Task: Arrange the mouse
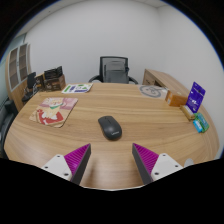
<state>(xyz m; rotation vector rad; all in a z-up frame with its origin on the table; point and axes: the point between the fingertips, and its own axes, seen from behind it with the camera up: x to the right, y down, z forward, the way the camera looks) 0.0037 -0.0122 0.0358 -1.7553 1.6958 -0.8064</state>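
Mouse [109, 127]: dark grey to black, smooth oval body, lies flat on the wooden table [140, 115], just ahead of the gripper [112, 160] and roughly centred between its fingers. Fingers spread apart, holding nothing; purple pads [76, 157] face inward

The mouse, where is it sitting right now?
The mouse lies on the wooden table, just ahead of the open hand-held gripper, right of a colourful book.

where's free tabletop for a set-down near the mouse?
Bare wood all around the mouse, out to the mousepad at one side and the purple box at the other. The table's edges are cluttered. The claw is open, holding nothing.
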